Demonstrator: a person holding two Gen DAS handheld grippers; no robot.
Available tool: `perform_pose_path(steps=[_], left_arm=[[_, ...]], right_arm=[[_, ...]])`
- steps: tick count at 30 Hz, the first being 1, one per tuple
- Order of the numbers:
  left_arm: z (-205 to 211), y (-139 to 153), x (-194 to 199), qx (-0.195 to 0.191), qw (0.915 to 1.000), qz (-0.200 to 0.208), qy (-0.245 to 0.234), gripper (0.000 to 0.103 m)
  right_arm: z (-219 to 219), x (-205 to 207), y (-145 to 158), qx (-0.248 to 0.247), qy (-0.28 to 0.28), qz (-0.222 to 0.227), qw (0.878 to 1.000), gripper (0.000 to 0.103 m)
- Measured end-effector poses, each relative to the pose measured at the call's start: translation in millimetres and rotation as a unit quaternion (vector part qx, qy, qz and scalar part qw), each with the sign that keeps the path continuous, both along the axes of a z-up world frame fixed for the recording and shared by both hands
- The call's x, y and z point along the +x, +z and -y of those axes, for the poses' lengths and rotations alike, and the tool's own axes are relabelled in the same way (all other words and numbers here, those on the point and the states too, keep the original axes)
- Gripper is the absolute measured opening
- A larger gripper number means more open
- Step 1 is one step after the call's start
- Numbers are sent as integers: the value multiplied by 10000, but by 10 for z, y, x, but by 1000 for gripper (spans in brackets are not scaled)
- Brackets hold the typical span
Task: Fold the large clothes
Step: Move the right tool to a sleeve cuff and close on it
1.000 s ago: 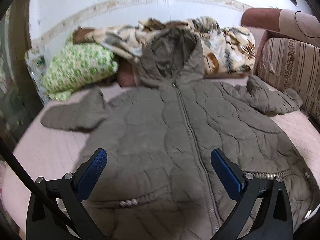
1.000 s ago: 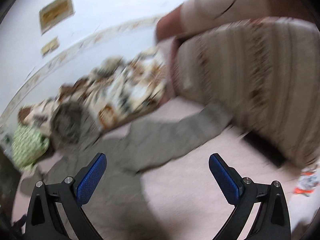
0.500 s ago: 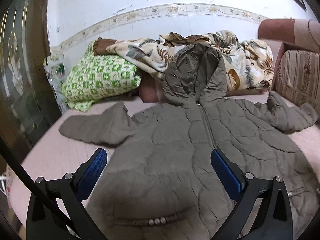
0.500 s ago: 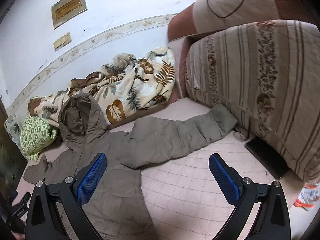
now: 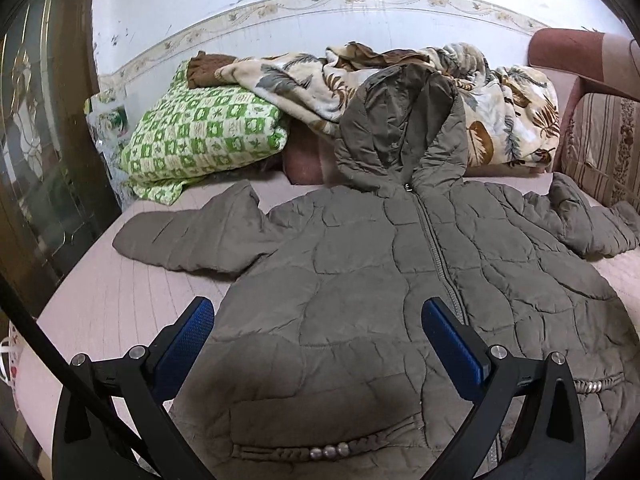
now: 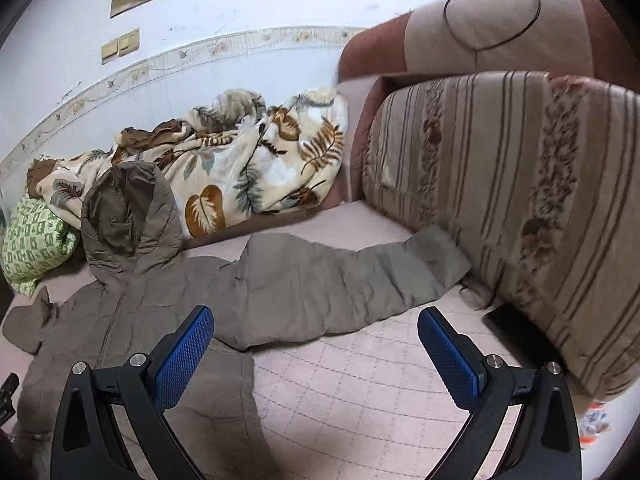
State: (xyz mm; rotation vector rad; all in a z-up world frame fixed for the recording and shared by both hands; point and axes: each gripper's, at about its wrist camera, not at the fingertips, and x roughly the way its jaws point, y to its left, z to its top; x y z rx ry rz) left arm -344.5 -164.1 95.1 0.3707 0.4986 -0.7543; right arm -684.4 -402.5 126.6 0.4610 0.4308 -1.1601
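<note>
Jacket (image 5: 360, 280) flat beneath both spread, empty tools (image 5: 318, 334) (image 6: 316, 340), seemingly untouched.

My left claw (image 5: 318, 344) with matt black plastic arms and dimpled blue rubbery pads, quilted matt cloth jacket (image 5: 400, 280), fleecy leaf-print blanket (image 5: 312, 76), stitched pink cloth bed cover (image 6: 380, 380)

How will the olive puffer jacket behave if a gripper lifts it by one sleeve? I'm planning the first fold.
The jacket looks quilted and puffy, so it will probably drape limply rather than hold shape. Its sleeve lies flat and creased, so a pinch would likely gather only the top layer. The smooth-looking shell may slip; both the left gripper and right gripper are open.
</note>
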Motion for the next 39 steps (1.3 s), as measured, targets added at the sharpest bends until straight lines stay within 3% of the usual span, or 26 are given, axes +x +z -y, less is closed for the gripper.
perform_pose_path(steps=[5,8,14,17,21,23,24,25,29,33,39], left_arm=[[52,-102,79,208,9996,-171,45,103],[70,-122,101,222,9994,-276,41,103],[147,-209,99,352,9981,-501,-53,103],[164,-245,96,397,9969,-669,-111,103],[174,-281,114,424,9961,-769,-107,103],[186,-308,131,468,9955,-820,-97,103],[193,-324,144,478,9951,-864,-101,103],[195,-332,148,483,9948,-889,-98,103],[220,-378,188,525,9937,-984,-100,103],[241,-401,219,570,9933,-1002,-109,103],[265,-425,254,605,9926,-1041,-120,103]], right_arm=[[357,71,-315,939,218,96,9953,103],[552,31,-527,1511,221,402,9875,103],[862,-89,-856,2180,26,622,9740,103],[1052,-231,-949,2320,-126,889,9686,103],[1286,-575,-930,2119,-758,1422,9639,102],[1406,-755,-976,2070,-1058,1678,9580,92],[1465,-835,-1007,2071,-1207,1748,9550,80],[1530,-937,-1057,2047,-1396,1879,9504,76],[1748,-1197,-1218,2083,-1723,2502,9297,76],[1955,-1271,-1315,2004,-1900,2637,9242,76],[2130,-1337,-1432,1951,-2430,2232,9236,73]])
